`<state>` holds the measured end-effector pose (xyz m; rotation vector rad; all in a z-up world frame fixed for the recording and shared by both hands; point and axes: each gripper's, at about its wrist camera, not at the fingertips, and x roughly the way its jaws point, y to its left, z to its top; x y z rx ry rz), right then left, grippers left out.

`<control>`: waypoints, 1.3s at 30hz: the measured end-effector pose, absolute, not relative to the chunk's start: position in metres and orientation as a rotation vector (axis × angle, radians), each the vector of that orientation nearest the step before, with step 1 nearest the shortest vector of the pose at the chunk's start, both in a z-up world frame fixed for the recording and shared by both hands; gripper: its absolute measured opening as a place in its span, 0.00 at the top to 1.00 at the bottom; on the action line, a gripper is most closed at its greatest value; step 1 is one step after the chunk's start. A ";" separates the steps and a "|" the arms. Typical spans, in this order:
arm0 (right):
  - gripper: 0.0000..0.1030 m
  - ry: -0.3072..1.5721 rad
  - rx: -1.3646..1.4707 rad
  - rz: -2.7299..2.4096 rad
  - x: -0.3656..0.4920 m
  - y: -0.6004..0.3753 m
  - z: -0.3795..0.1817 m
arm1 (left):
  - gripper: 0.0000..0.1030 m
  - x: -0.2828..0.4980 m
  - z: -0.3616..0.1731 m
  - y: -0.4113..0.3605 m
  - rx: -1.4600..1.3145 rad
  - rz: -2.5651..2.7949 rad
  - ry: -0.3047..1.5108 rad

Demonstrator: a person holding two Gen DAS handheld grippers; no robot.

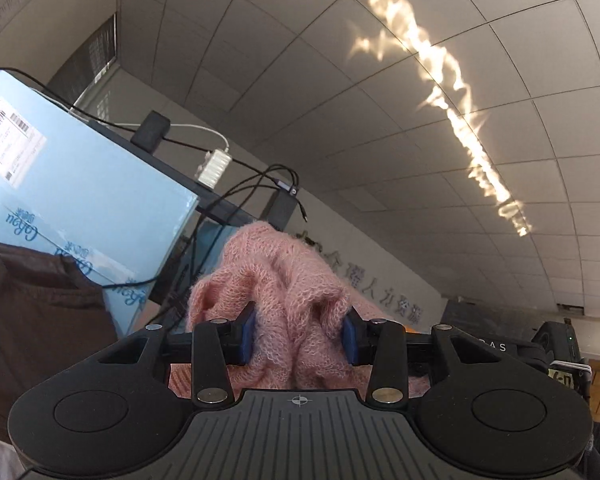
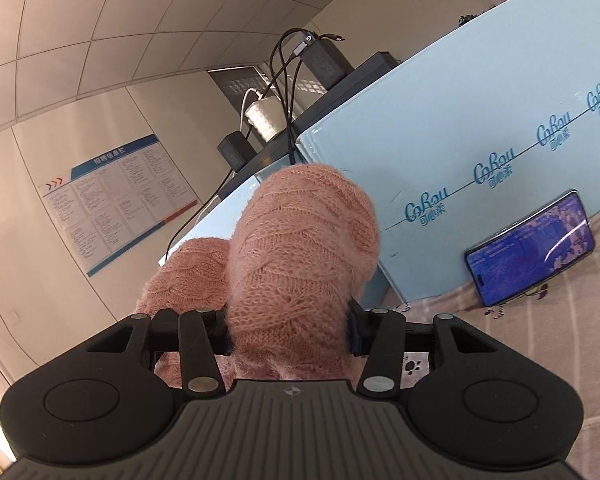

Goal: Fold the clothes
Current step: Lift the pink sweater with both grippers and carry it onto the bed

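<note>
Both hand-held grippers, left (image 1: 299, 337) and right (image 2: 289, 334), clench the pink knit sweater (image 2: 300, 256) near a blue carton (image 2: 480, 128).

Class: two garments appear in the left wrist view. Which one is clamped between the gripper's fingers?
The pink knitted sweater, bunched between the left gripper and its blue pads. The dark brown garment lies apart at the left edge, untouched.
</note>
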<state>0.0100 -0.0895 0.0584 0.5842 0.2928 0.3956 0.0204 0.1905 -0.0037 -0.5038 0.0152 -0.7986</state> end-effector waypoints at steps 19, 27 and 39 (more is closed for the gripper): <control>0.29 0.516 0.473 -0.075 -0.062 -0.165 -0.022 | 0.22 0.038 -0.047 0.121 -0.500 -0.841 0.550; 0.11 0.368 0.165 0.124 -0.082 -0.115 -0.002 | 0.22 0.052 -0.046 0.149 -0.607 -0.704 0.570; 0.08 0.506 -0.009 0.271 -0.051 -0.068 -0.031 | 0.22 0.056 -0.049 0.147 -0.612 -0.731 0.605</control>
